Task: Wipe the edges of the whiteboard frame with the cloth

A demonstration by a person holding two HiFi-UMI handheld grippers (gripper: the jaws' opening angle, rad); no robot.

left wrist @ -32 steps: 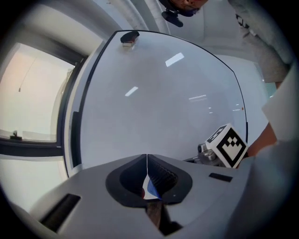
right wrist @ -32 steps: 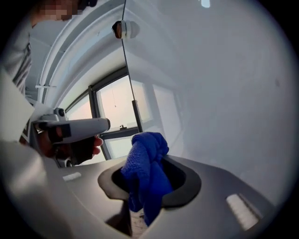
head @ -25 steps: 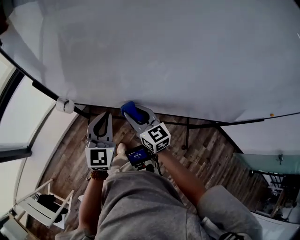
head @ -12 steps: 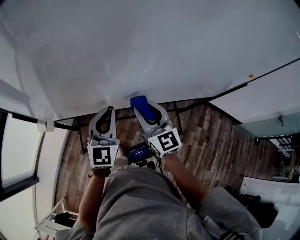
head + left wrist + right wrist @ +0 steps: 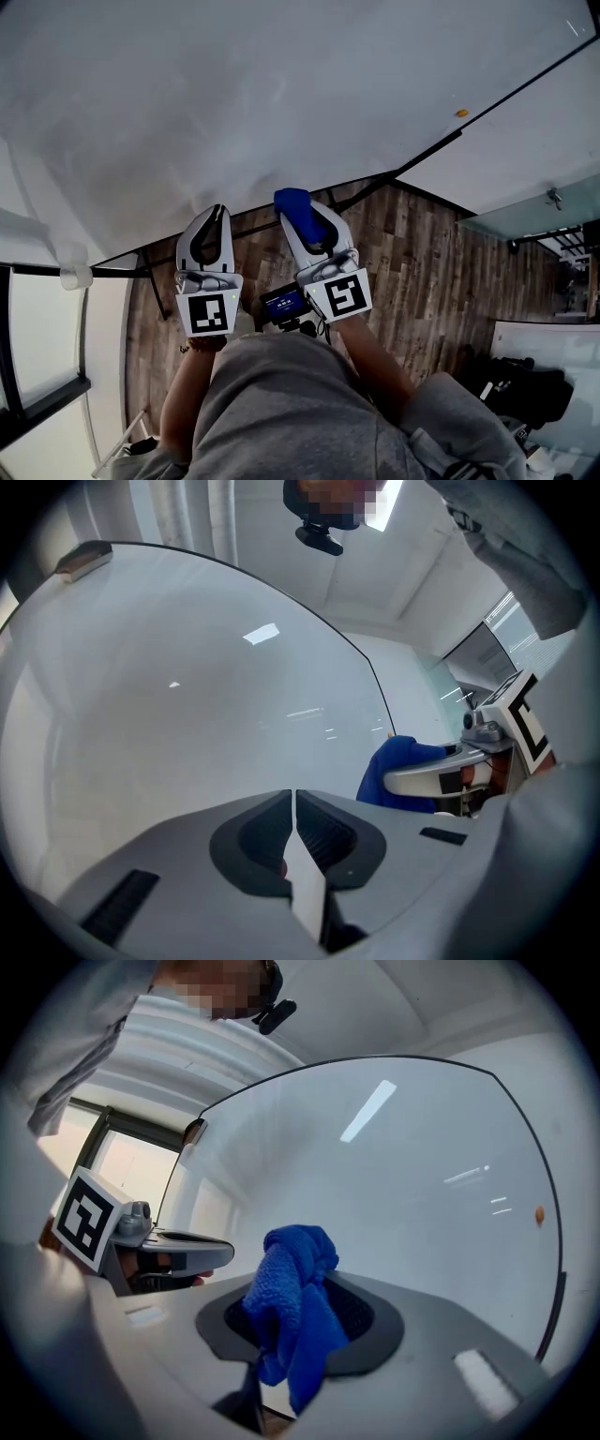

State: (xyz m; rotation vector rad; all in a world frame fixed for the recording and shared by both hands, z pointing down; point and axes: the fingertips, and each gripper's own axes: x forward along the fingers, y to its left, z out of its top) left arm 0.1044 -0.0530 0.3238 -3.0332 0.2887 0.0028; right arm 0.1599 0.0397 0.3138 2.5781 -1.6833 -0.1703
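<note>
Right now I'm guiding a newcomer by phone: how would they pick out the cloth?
Find the large whiteboard across the top of the head view. Near its dark lower frame edge, the right gripper is shut on a bunched cloth; its bright blue stands out against the grey jaws, and the left gripper beside it is shut and empty.

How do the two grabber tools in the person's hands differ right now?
The right gripper is clamped on a bunched blue cloth; the left gripper is shut with nothing between its jaws. The right gripper's marker cube shows a different black-and-white pattern from the left gripper's cube. Both are the same grey two-jaw design and point at the whiteboard.
</note>
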